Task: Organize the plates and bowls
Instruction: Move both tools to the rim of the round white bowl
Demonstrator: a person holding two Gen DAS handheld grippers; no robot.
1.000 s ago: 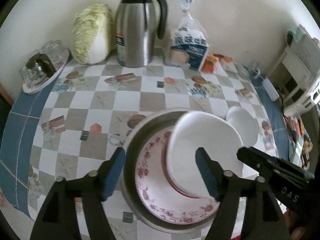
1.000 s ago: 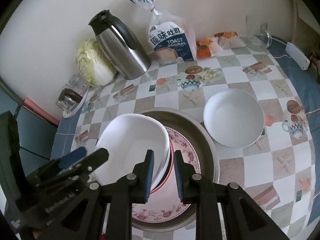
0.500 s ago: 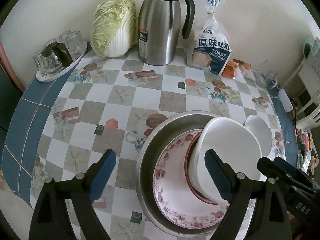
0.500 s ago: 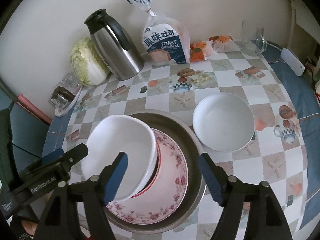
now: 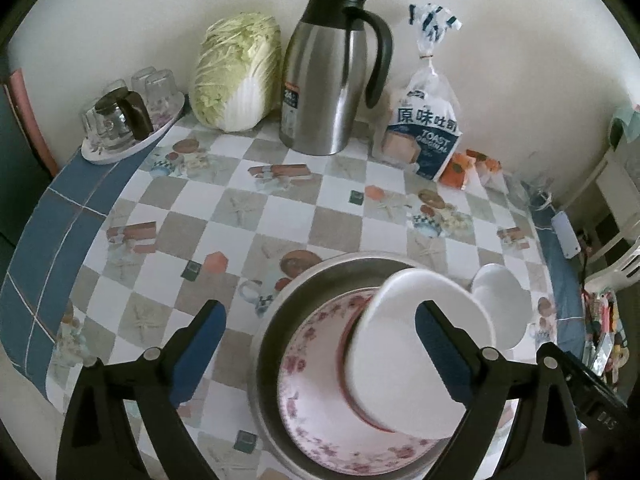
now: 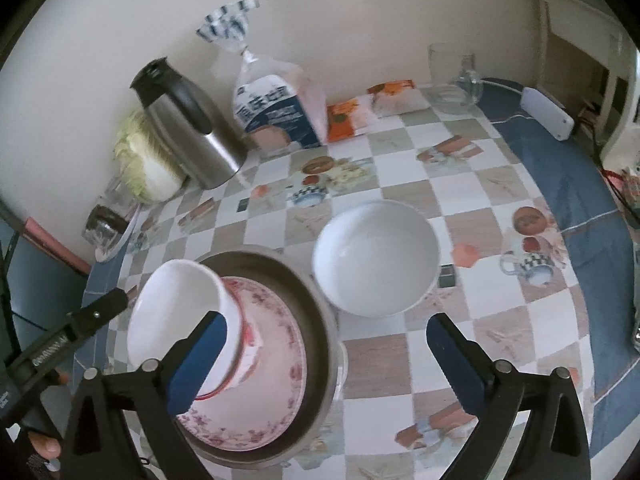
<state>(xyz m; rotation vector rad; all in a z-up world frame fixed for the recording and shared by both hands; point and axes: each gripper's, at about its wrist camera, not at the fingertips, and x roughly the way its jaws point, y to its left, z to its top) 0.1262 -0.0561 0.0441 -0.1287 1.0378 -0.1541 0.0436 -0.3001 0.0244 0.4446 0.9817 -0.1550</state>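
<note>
Desk [image 5: 248, 216] under the left wrist view: our left tongs [image 5: 320, 356] are opening wide, with nothing gripped; the small white bowl [image 5: 416, 360] sits tilted on the floral plate [image 5: 316, 412] inside the steel pan [image 5: 280, 320]. Right wrist view: our right tongs [image 6: 328, 360] are opening, empty, over the pan's edge; the large white bowl [image 6: 376, 256] stands just beside the pan.

Soft, dim daylight fills both views, with no hard shadows. The steel jug [image 5: 332, 80] carries a pale streak of glare. Fisheye bending curves the desk [image 5: 256, 208] edge and darkens the corners to black. The right wrist view is slightly smeared, most around the white bowl [image 6: 376, 260].
</note>
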